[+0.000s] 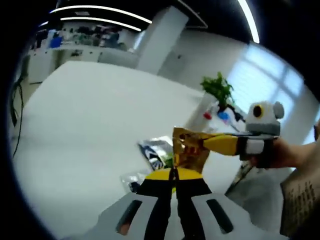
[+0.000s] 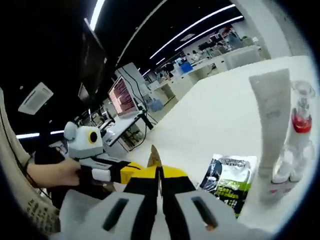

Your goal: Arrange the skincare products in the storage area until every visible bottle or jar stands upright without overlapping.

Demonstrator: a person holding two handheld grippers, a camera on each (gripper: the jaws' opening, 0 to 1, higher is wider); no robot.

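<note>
Left gripper (image 1: 173, 176): jaws closed on the lower edge of a gold sachet (image 1: 190, 150), held above the white table (image 1: 90, 125). Right gripper (image 1: 200, 141): jaws pinched on the same sachet's side; its tips are hard to separate. Black-and-green sachet (image 2: 229, 181) flat on table, partly hidden. White tube (image 2: 272, 125) upright beside a clear red-banded bottle (image 2: 300, 130), base blurred.

The bench (image 1: 90, 115) is plain white. A shiny gold sachet (image 1: 191, 150) sits between both yellow-and-black tongs, left (image 1: 173, 176) and right (image 2: 159, 176). Another sachet (image 2: 229, 181) is silver-white with black lettering and a green band. The tall tube (image 2: 272, 120) is white; the clear bottle (image 2: 299, 131) has a red collar.
</note>
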